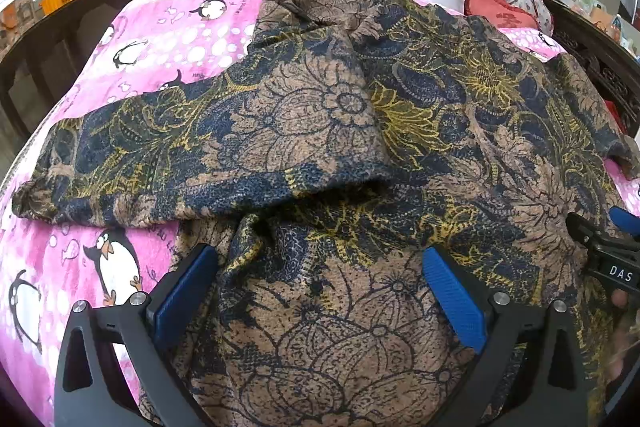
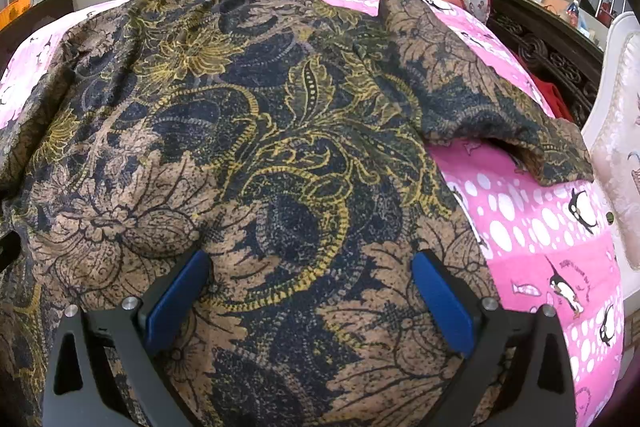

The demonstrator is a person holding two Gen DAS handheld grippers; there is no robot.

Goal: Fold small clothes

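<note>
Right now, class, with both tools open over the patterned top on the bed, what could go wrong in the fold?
1. The left sleeve already lies bunched across the top; folding over it may trap creases.
2. The right sleeve sticks out, so the halves may not match.
3. The soft pink blanket could be pinched too.

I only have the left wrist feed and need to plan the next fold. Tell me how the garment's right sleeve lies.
Observer: In the right wrist view, the right sleeve is spread out over the pink penguin blanket, its cuff toward the white padded furniture.
Operator: Report the right gripper's state.
Observer: The right gripper is open, with the patterned garment showing between its fingers.
Operator: Describe what's past that sleeve.
Observer: A dark carved wooden frame runs beside the bed.
</note>
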